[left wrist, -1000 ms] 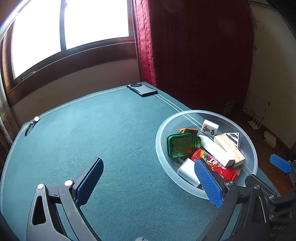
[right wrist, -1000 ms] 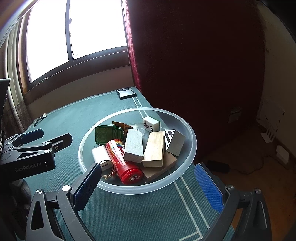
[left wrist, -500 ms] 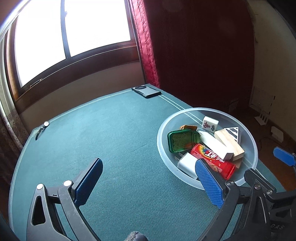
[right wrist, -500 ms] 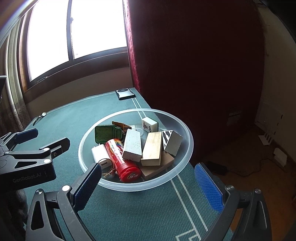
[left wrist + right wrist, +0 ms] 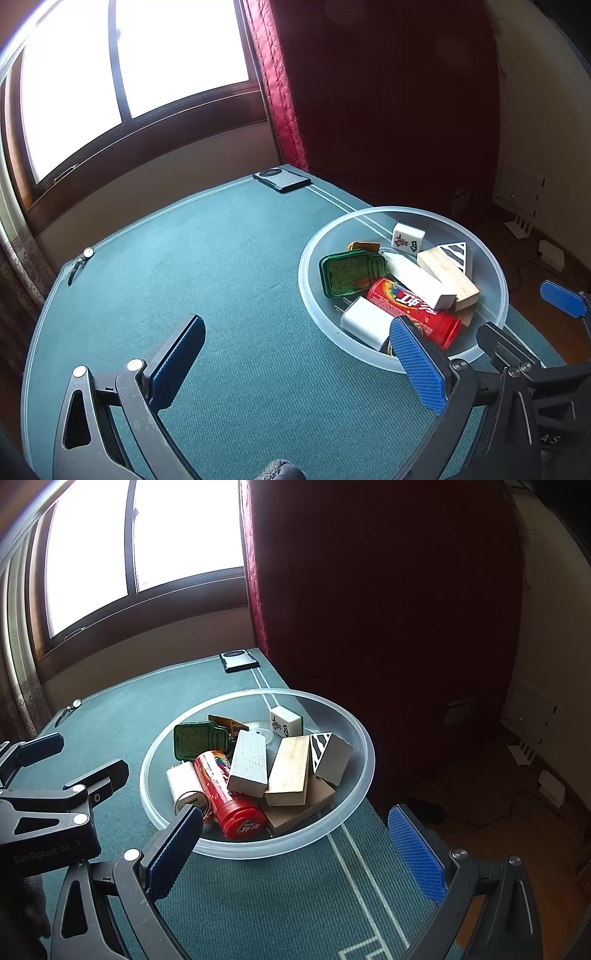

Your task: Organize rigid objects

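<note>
A clear plastic bowl point(image 5: 302, 266) point(image 5: 365, 746) sits on the green table near its right edge. Inside lie a red can point(image 5: 410, 306) point(image 5: 225, 786), a green tin point(image 5: 347, 273), a white charger point(image 5: 364, 323), a white block point(image 5: 249, 762), a wooden block point(image 5: 290, 770), a striped block point(image 5: 328, 755) and a mahjong tile point(image 5: 408, 238). My left gripper point(image 5: 295, 326) hangs open over the felt, left of the bowl, holding nothing. My right gripper point(image 5: 295, 818) is open just in front of the bowl's near rim, also with nothing in it.
A dark phone-like device point(image 5: 282, 181) lies at the table's far edge by the red curtain point(image 5: 280, 85). A small metal item point(image 5: 83, 256) rests near the far left edge. The table's right edge drops to the floor point(image 5: 498, 812) just past the bowl.
Both grippers have drawn back a little from the bowl, so more of the table shows. The jaws stayed open and the bowl's contents have not shifted.
</note>
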